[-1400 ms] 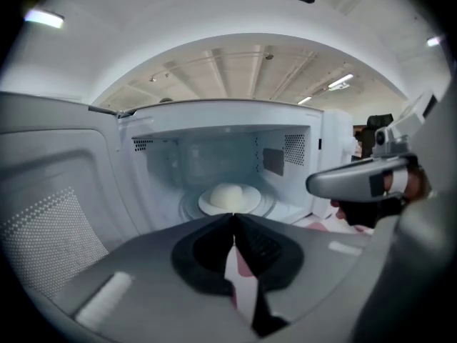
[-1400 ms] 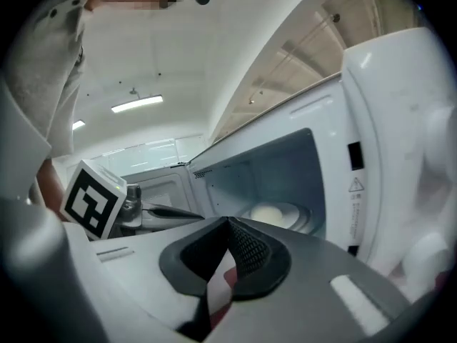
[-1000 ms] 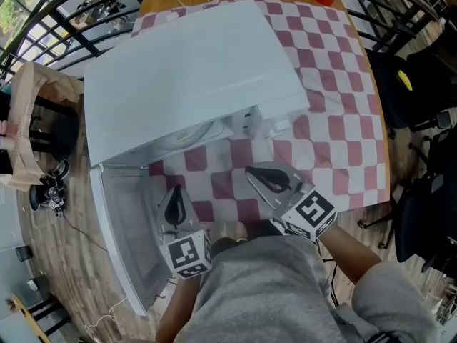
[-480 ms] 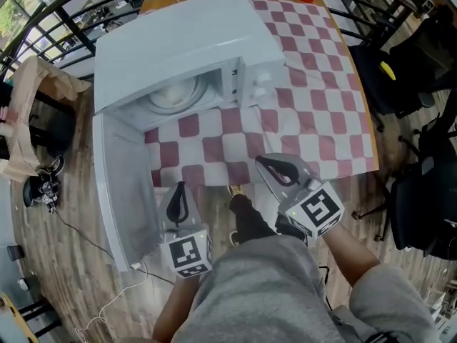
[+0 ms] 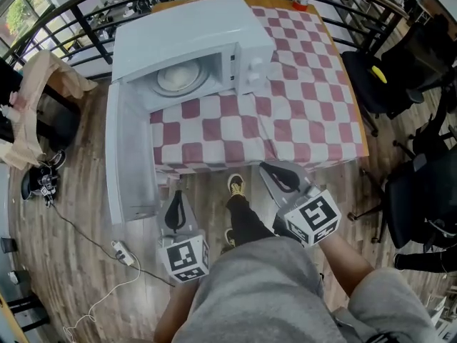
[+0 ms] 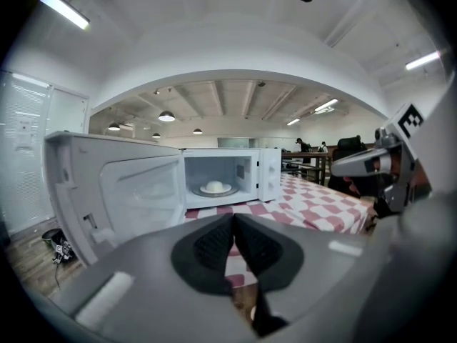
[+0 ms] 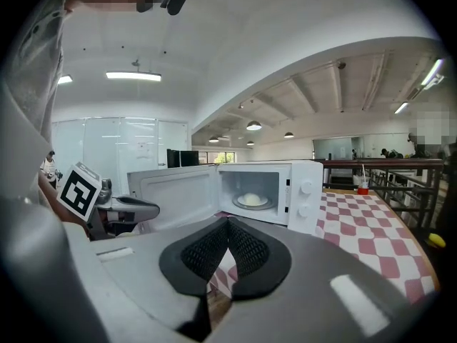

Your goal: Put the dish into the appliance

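Head view: the dish is sitting inside the microwave on the checkered table, and the door is standing open. The left gripper and right gripper are hovering off the table's near edge, clear of it.

Left gripper view: the jaws are pressing together, gripping nothing.

Right gripper view: the jaws are likewise meeting, empty.
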